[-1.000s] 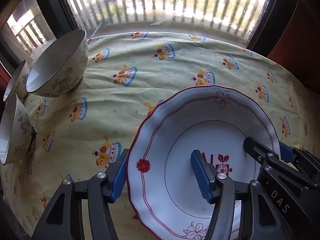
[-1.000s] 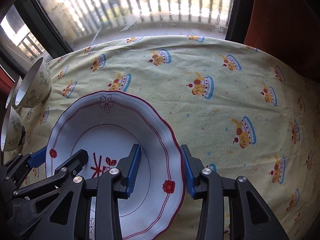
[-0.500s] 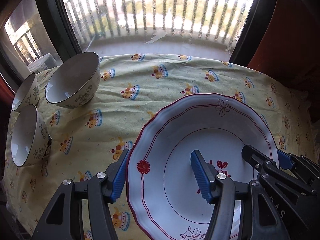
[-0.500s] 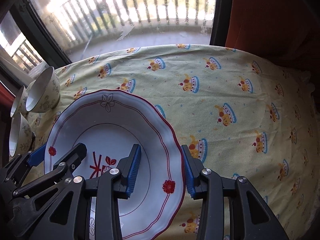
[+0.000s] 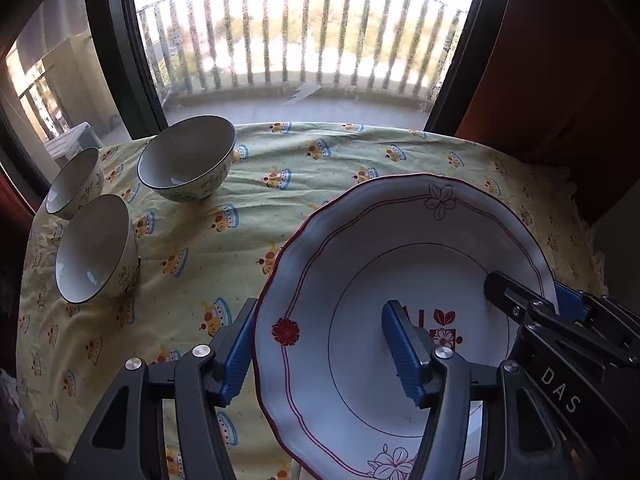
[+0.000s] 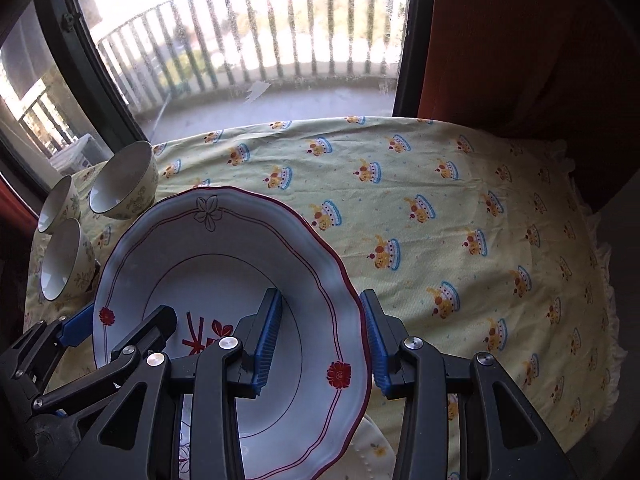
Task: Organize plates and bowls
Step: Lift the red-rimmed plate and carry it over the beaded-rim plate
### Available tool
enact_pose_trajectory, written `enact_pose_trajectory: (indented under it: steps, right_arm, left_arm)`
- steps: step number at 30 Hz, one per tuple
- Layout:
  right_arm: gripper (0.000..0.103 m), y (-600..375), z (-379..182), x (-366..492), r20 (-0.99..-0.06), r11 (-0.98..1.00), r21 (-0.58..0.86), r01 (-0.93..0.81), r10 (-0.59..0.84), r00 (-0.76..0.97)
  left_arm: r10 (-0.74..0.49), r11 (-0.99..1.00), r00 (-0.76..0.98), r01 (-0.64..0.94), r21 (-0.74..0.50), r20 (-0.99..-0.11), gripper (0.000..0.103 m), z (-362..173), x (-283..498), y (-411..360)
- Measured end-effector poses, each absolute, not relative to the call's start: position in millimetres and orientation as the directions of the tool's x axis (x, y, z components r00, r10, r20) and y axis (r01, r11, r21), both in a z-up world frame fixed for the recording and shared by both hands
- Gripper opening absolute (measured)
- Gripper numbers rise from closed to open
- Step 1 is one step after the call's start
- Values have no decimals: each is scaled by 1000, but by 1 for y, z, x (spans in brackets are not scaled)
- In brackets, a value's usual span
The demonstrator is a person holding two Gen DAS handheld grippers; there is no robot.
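Observation:
A white deep plate (image 5: pixel 360 264) with a red scalloped rim and flower marks is held up above the table by both grippers. My left gripper (image 5: pixel 320 354) is shut on its left rim. My right gripper (image 6: pixel 322 338) is shut on its right rim; the plate also shows in the right wrist view (image 6: pixel 208 256). Three cream floral bowls stand at the table's far left: a large one (image 5: pixel 188 160), a small one behind (image 5: pixel 74 182) and one nearer (image 5: pixel 94 248). A second pale plate (image 6: pixel 374 452) peeks out below the held one.
The table wears a yellow cloth (image 6: pixel 440 208) with cake prints. A window with a balcony railing (image 5: pixel 304 40) lies beyond the far edge. A dark red curtain (image 6: pixel 520 40) hangs at the right.
Both grippers have risen with the plate, so the table and bowls look farther below. The grip on both rims is unchanged.

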State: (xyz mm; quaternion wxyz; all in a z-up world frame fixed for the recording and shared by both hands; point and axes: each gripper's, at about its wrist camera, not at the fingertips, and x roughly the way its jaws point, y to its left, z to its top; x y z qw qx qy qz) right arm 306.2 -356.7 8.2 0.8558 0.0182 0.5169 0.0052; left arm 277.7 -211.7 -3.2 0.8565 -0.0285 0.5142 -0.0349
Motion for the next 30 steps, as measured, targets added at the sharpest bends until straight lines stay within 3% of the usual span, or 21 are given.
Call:
enact_pose_trajectory:
  steps: [13,30]
  right_arm:
    - [45,-354,6,225,-895,990,43,136,-22,445]
    - [45,-393,-35,190,-923,992,51,113,4,384]
  left_arm:
    - [-152,983,452,163,-86,-879,62,-1,222,-215]
    - [-103,990,375,124,-60,-921,62,-52,191,-256]
